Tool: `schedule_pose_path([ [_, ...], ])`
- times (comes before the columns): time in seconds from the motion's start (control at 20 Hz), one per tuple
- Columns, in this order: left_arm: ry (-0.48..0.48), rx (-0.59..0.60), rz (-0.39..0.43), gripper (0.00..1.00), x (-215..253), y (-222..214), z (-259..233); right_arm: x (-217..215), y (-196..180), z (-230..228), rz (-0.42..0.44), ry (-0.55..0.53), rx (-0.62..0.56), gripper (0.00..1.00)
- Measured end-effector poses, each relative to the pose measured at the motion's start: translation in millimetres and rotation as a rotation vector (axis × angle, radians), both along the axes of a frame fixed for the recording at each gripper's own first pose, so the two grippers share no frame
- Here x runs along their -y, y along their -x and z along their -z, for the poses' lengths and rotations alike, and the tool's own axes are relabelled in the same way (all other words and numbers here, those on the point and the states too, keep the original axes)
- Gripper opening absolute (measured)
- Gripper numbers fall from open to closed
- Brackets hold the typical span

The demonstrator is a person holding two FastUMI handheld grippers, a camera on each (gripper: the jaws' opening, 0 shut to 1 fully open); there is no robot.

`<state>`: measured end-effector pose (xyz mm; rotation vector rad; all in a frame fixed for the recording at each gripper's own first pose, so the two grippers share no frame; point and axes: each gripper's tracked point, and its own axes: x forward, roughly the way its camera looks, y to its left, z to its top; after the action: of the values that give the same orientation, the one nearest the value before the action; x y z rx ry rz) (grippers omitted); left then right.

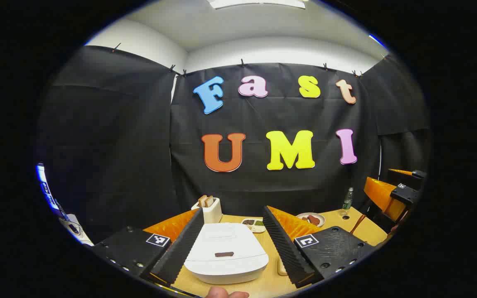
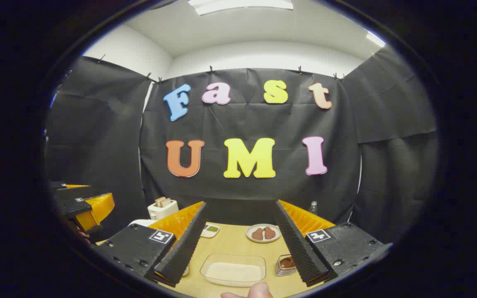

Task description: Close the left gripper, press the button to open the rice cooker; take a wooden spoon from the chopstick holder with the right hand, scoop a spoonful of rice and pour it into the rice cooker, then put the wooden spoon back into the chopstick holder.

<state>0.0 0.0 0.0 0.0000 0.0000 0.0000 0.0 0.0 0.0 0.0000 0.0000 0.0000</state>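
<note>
Rice cooker (image 1: 226, 253), white and with its lid down, was seen low in the centre of the left gripper view, resting on the wooden desk (image 1: 269, 277) between the two fingers of the left gripper (image 1: 230, 244). That gripper was held spread wide, with nothing touched by either finger. A dark button (image 1: 224, 254) was seen on the front of the lid. Behind the cooker, a white toaster (image 1: 210, 209) with bread in its slots was placed at the back of the desk, a small divided dish (image 1: 254, 224) just to its right, then a plate of food (image 1: 311, 218) and a bottle (image 1: 347, 200) farther right. The right gripper (image 1: 402, 192) was seen at the right edge of that view, well apart from the cooker; whether it was spread could not be told there.

In the right gripper view, the right gripper (image 2: 238, 244) was shown spread wide and empty. A clear rectangular tray of rice (image 2: 233, 271) lay on the desk (image 2: 234, 244) at the bottom centre, between the fingers. A small container (image 2: 285, 265) was set just to its right, and the plate of food (image 2: 263, 233) stood beyond. The left gripper (image 2: 83, 205) was seen at the left edge. The toaster (image 2: 162, 209) stood at the back left. A fingertip (image 2: 259, 290) was visible at the bottom edge.
</note>
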Motion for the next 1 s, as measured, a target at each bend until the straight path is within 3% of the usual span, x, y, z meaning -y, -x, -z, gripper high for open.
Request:
schedule_pose_path([
  [1.0,-0.02,-0.049,0.012,0.94,4.7,2.5,13.9,9.2,1.8,15.2,0.007,-0.026,-0.041,1.0],
])
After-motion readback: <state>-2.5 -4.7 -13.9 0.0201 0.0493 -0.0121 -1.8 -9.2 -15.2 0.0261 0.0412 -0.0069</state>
